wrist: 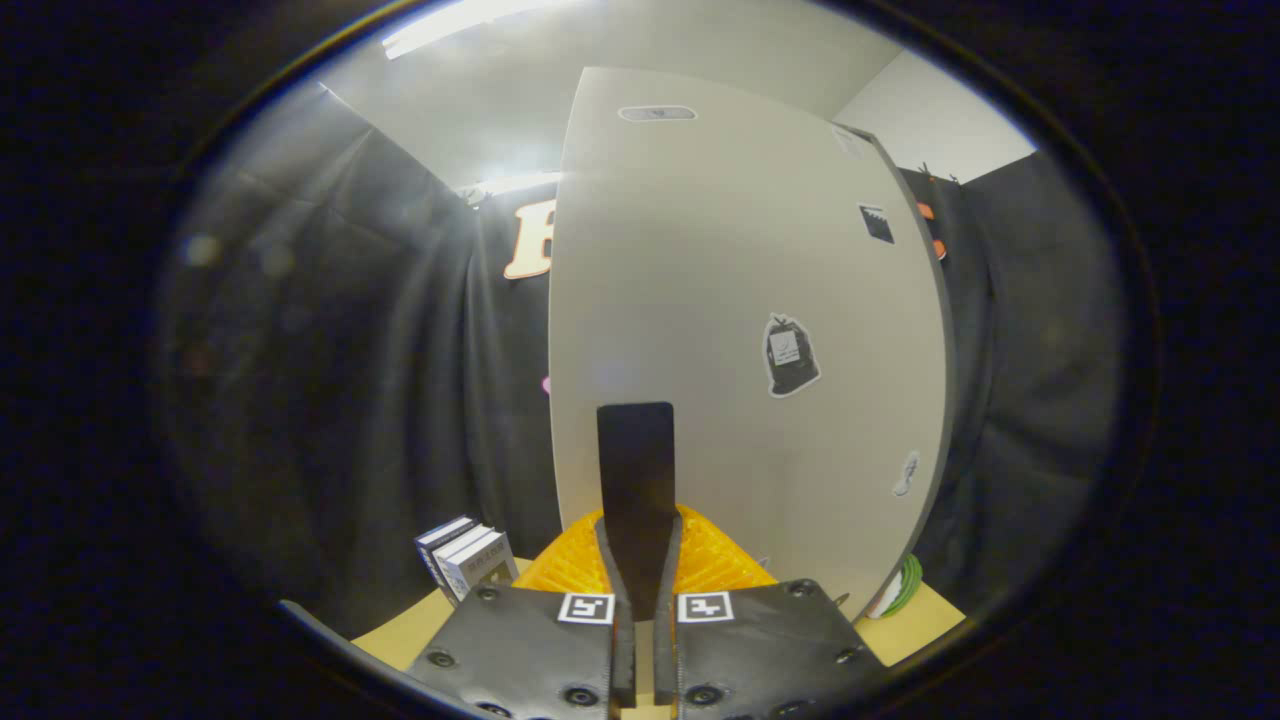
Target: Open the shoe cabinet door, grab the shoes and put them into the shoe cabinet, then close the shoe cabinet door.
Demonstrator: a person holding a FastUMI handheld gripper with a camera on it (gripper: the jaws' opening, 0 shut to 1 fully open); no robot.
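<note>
In the gripper view, our fingers [640, 560] are pressed together, holding nothing, right up against the shoe cabinet door [740, 330], which looks shut. It's a stiff, smooth flat panel, likely slippery, so we'd guess hooking its edge works best. Books [468, 560] sit on the tabletop [400, 635] nearby.

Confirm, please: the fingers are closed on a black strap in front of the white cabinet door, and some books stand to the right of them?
Not quite: the books stand left of the fingers, as the gripper view shows. The fingers do close on the black strap before the white cabinet door.
</note>
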